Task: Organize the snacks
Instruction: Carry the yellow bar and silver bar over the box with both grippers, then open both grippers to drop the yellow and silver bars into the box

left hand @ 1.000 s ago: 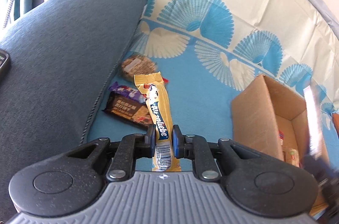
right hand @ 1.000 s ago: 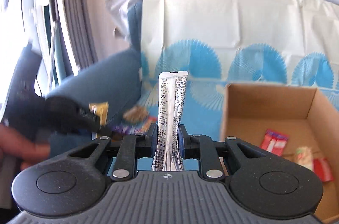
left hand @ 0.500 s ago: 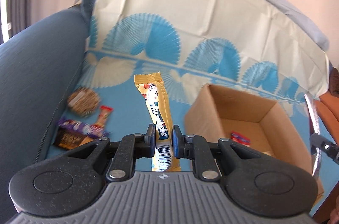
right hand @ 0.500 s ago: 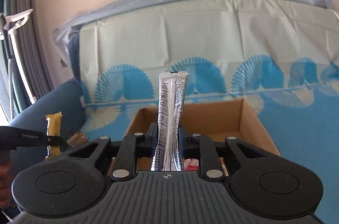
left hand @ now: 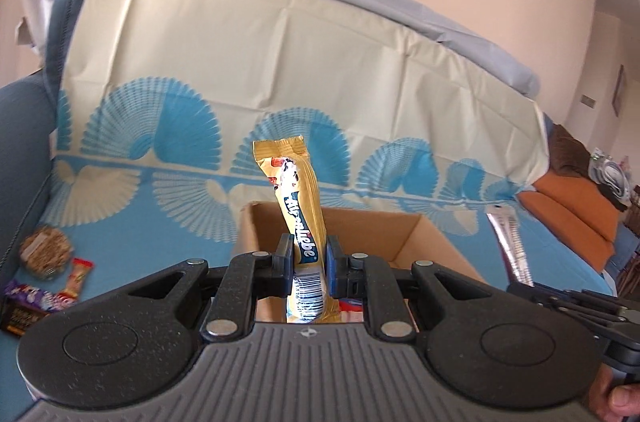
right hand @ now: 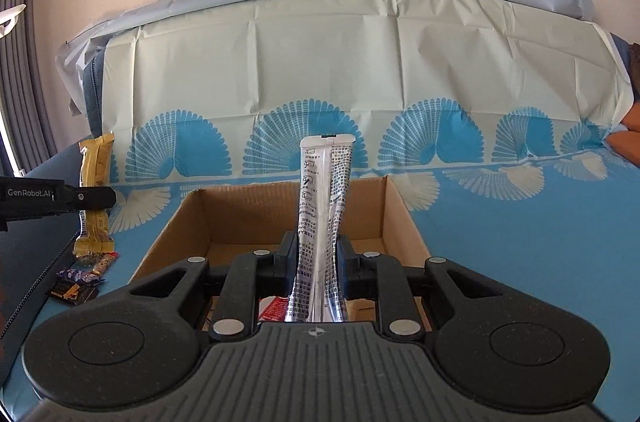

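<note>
Two handheld grippers over one open cardboard box [right hand: 394, 210] on a sofa draped in one blue-and-cream fan-patterned cover [right hand: 520, 242]. Left gripper [left hand: 307, 264] pinching one gold snack bar [left hand: 298, 194] low on its wrapper, barcode end toward the camera, bar standing upright in front of the box's far wall. Right gripper [right hand: 317, 262] clamped on one silver foil stick pack [right hand: 322, 206], likewise upright, above the box's open top. Inside the box, at least one red-and-white packet [right hand: 274, 310], mostly hidden behind the jaws; exact count impossible to tell. On the cover to the box's left, near the sofa's blue armrest [left hand: 20, 150], four loose snacks: one round brown biscuit pack [left hand: 45, 252], one small red-and-yellow packet [left hand: 78, 280], one purple wrapper [left hand: 28, 296], one dark chocolate bar [left hand: 18, 320], the last three overlapping or touching. One fingertip [left hand: 622, 400] at the left view's lower right corner.
</note>
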Demonstrator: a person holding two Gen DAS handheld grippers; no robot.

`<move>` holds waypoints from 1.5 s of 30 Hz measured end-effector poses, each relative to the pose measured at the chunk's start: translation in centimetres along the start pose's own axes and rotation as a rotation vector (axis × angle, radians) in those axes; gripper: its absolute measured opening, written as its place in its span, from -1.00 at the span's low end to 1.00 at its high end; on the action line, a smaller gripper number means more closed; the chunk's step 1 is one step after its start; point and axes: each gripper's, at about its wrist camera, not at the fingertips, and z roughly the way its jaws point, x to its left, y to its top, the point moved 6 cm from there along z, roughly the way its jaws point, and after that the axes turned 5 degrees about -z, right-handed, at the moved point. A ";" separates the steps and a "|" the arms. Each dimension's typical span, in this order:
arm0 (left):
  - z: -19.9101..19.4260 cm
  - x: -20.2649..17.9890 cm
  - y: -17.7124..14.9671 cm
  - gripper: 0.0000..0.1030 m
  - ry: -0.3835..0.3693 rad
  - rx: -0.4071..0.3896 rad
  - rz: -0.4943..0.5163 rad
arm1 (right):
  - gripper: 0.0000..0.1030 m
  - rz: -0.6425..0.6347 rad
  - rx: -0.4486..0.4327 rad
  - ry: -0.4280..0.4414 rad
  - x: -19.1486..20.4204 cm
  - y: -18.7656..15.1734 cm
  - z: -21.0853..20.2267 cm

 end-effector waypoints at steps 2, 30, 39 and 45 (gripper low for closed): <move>0.2 -0.9 -0.3 -0.67 -0.025 -0.003 0.016 | -0.59 0.003 0.002 -0.011 -0.3 -0.1 0.1; 1.5 -3.8 -2.1 -0.67 -0.107 0.040 0.027 | -0.57 -0.020 0.023 -0.034 0.6 -0.3 1.3; 1.5 -3.8 -2.1 -0.67 -0.109 0.040 0.024 | -0.57 -0.025 0.023 -0.033 0.6 -0.3 1.3; 1.5 -3.9 -2.1 -0.67 -0.110 0.041 0.023 | -0.57 -0.033 0.025 -0.029 0.7 -0.4 1.4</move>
